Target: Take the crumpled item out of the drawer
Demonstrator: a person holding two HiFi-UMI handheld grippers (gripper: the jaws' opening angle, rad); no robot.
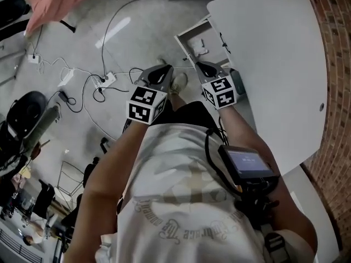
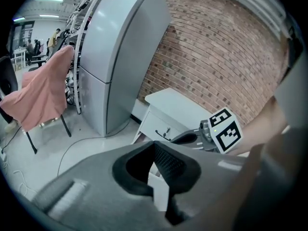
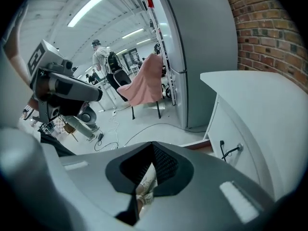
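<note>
No crumpled item shows in any view. The white cabinet (image 1: 274,64) stands at the right against a brick wall; its drawer front with a dark handle (image 2: 166,133) faces the floor space, and the same handle (image 3: 231,150) shows in the right gripper view. I cannot see inside the drawer. Both grippers hang close to the person's body, short of the cabinet. My left gripper (image 1: 163,70) has its jaws together with nothing between them. My right gripper (image 1: 198,66) is also shut and empty, and it appears in the left gripper view as right gripper (image 2: 192,138).
A tall grey refrigerator (image 2: 120,57) stands left of the cabinet. A chair draped in pink cloth (image 2: 43,90) sits further left. Cables and a power strip (image 1: 104,81) lie on the floor. The person's shoe (image 1: 178,83) is below the grippers. Another person (image 3: 101,57) stands far off.
</note>
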